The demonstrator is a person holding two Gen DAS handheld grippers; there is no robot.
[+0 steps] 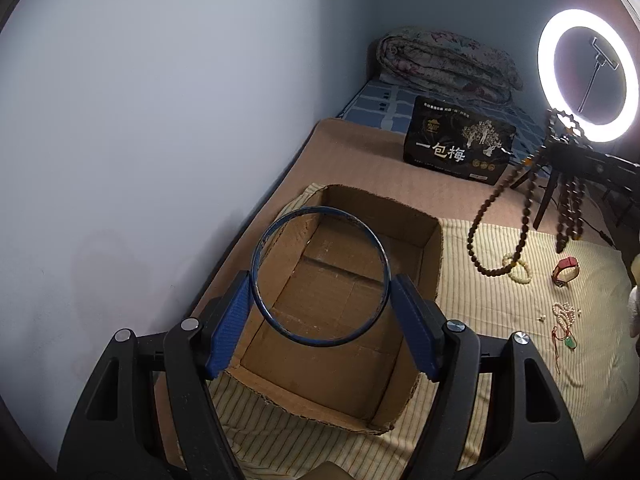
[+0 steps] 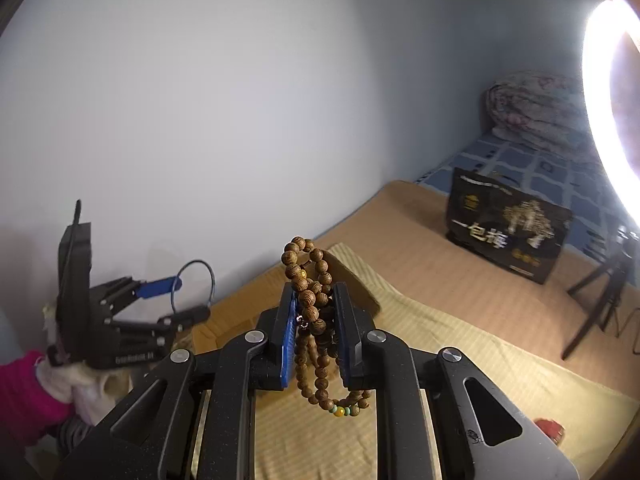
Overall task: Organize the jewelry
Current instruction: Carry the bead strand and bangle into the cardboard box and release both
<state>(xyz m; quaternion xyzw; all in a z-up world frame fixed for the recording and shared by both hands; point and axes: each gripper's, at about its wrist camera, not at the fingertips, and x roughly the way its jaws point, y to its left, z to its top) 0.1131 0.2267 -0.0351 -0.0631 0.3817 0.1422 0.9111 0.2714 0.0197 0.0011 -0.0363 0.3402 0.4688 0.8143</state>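
The cardboard box (image 1: 332, 304) at frame centre stands open-topped, with nothing visible on its floor. The wall (image 1: 140, 140) closes off the whole left side. At upper right a black package (image 1: 460, 148) and the ring light (image 1: 586, 76) on its tripod block the way. Small jewellery pieces (image 1: 564, 316) dot the striped cloth (image 1: 500, 340) at right.

Lit ring light (image 1: 588, 74) on tripod, right. Black printed box (image 1: 458, 146) on bed (image 1: 360, 148); folded quilt (image 1: 444, 64) behind.

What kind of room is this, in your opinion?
Probably a bedroom, used as a recording corner: the work surface is a bed against the wall, with a folded quilt at its far end and a ring light on a tripod beside it.
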